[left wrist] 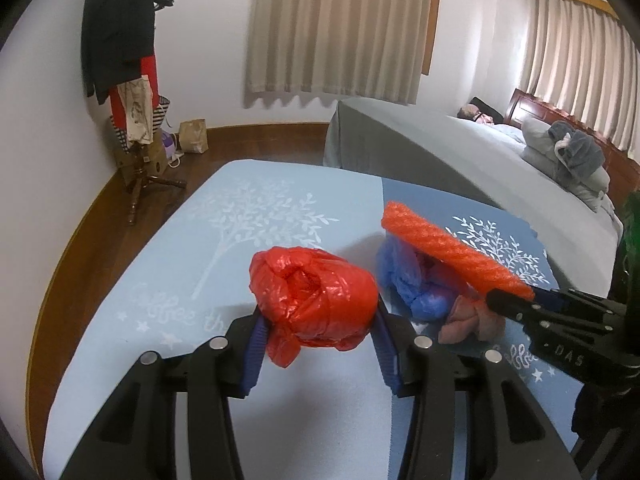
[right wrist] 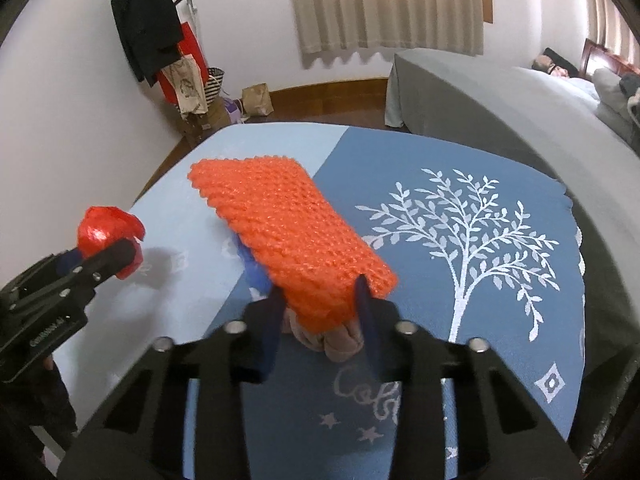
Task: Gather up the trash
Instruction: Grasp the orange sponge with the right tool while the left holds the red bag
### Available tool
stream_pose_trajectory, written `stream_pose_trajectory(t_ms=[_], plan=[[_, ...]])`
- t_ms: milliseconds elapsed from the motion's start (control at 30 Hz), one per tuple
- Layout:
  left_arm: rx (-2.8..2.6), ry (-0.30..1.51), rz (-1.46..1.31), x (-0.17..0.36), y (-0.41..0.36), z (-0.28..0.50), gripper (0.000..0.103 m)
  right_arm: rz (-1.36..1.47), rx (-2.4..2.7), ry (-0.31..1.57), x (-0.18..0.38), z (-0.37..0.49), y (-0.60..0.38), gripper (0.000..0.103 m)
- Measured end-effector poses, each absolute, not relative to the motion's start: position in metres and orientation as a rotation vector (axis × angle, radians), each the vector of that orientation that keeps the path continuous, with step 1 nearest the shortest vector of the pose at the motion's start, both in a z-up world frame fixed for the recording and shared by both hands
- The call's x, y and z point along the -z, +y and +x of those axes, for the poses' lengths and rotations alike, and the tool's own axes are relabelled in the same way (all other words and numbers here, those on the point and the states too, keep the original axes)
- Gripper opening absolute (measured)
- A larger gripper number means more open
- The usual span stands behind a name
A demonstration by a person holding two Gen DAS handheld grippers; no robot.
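Observation:
My left gripper (left wrist: 320, 316) is shut on a crumpled red plastic bag (left wrist: 312, 292), held just above the blue tablecloth (left wrist: 192, 264). In the right wrist view the same bag (right wrist: 104, 232) shows at the left, in the left gripper (right wrist: 108, 256). My right gripper (right wrist: 320, 292) is shut on the near end of an orange foam net sheet (right wrist: 288, 224), which slants up and away over the table. Under that sheet (left wrist: 452, 252) lie a crumpled blue plastic bag (left wrist: 408, 280) and a pink wad (left wrist: 468, 320). The right gripper (left wrist: 516, 300) enters from the right.
The table carries a two-tone blue cloth (right wrist: 440, 320) with white tree prints. Behind it stands a grey-covered bed (left wrist: 420, 148) with a person lying at its head. A coat rack (left wrist: 128, 80) and a brown paper bag (left wrist: 194, 136) stand by the far wall.

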State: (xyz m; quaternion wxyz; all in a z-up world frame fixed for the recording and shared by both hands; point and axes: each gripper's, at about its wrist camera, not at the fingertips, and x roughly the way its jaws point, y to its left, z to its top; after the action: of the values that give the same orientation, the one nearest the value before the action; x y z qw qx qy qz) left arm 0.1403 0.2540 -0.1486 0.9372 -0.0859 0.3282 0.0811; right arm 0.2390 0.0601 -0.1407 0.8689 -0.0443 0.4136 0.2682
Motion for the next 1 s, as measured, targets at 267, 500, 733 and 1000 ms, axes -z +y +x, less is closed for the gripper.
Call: stream_pose_trajectory(t_ms=[267,500,733,1000], plan=[[-0.147,0.657,-0.178,0.139,0.243,0.137,0.047,-0.039,-0.572,0.839,0.121,0.233,0.044,0.020],[-0.107,0.634,-0.153,0.125,0.224,0.134,0.047,0.017,-0.559,0.810,0.103,0.221,0.023,0.020],[-0.068,0.616,-0.142,0.114,0.207,0.131,0.047,0.055,-0.536,0.788,0.088,0.205,-0.003,0.020],[-0.017,0.607,-0.120,0.105,0.180,0.127,0.047,0.077,-0.490,0.793,0.084,0.192,-0.031,0.020]])
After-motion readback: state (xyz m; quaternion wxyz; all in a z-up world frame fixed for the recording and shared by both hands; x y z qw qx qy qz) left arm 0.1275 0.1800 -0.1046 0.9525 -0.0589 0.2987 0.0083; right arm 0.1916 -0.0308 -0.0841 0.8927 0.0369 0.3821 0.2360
